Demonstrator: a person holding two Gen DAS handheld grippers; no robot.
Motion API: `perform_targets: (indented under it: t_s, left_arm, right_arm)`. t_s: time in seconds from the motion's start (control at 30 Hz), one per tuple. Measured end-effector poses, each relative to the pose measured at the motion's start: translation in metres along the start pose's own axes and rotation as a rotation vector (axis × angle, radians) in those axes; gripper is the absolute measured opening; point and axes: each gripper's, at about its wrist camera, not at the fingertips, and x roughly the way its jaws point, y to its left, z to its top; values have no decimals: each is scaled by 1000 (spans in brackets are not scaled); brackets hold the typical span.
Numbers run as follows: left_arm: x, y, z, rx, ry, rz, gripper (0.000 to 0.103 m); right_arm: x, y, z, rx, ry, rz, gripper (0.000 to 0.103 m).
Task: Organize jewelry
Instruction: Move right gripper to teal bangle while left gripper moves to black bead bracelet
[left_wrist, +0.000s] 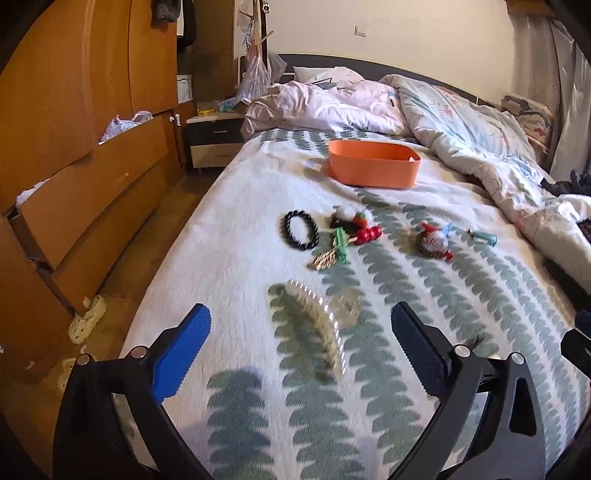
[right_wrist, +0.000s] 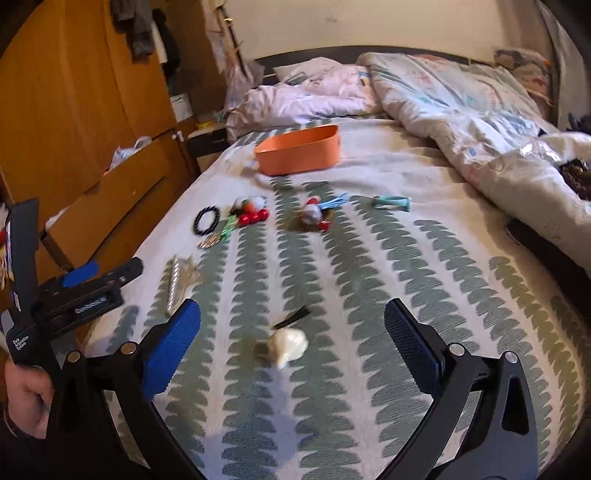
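Note:
An orange bin (left_wrist: 373, 163) stands on the bed beyond the jewelry; it also shows in the right wrist view (right_wrist: 298, 150). My left gripper (left_wrist: 301, 345) is open, with a clear pearl-edged hair clip (left_wrist: 317, 326) lying on the blanket between its fingers. My right gripper (right_wrist: 291, 341) is open, with a cream hair clip (right_wrist: 288, 345) lying between its fingers. Farther off lie a black bead bracelet (left_wrist: 301, 229), a green clip (left_wrist: 340, 244) with red bead pieces (left_wrist: 367, 232), a Santa hair tie (left_wrist: 434, 242) and a teal clip (left_wrist: 484, 237).
The bed has a white blanket (left_wrist: 406, 369) with green leaf rows. A rumpled duvet (left_wrist: 480, 147) covers the far right side. A wooden wardrobe with open drawers (left_wrist: 92, 206) and a nightstand (left_wrist: 214, 138) stand left. The left gripper's body (right_wrist: 74, 291) shows at left in the right wrist view.

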Motion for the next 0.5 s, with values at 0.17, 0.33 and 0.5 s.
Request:
perform_targets:
  t_s: [0.17, 0.33, 0.5]
  left_arm:
    - [8, -10, 25, 43, -29, -11, 97]
    - [36, -6, 43, 26, 4, -15, 97]
    - [70, 2, 66, 44, -1, 10, 97]
  right_arm:
    - [14, -27, 23, 81, 25, 7, 100]
    - [39, -45, 61, 73, 50, -40, 100]
    - [80, -76, 96, 126, 89, -30, 100]
